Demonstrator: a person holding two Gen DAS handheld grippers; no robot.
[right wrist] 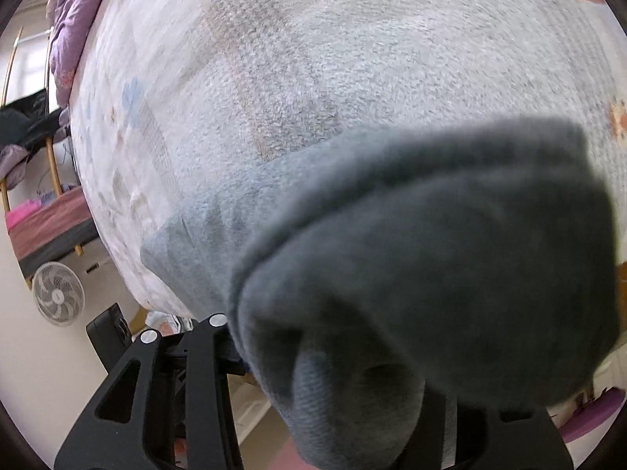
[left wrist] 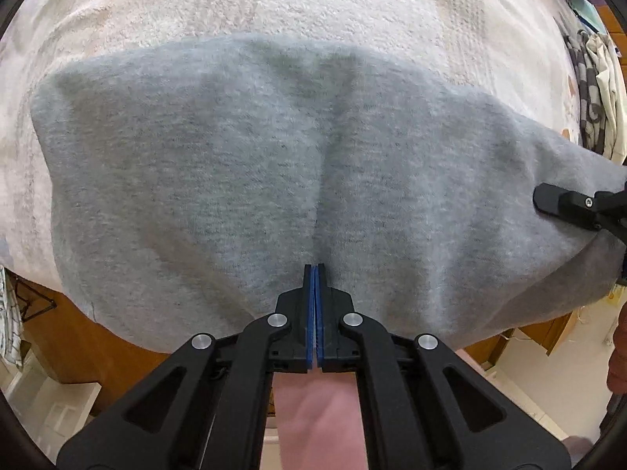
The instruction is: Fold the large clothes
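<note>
A grey garment (left wrist: 243, 180) of thick, fleecy knit lies spread over a bed (left wrist: 274, 4), its near edge hanging off the bed's side. We judge it soft and limp, fairly heavy for cloth, grippy rather than slick, and in no way fragile; it will sag and drag wherever it is not held.

Our left gripper (left wrist: 314, 274) points down at the near edge, its blue pads pressed flat together. A crease runs up the cloth from its tips, so we take it to be pinching a thin fold there.

Our right gripper (left wrist: 548, 199) sits at the garment's right end. In its own view bunched cloth drapes over its fingers and hides them, so we cannot tell how wide it stands or whether it grips.

We judge the best holds to be edges or corners, well apart, so the cloth between stays taut.
</note>
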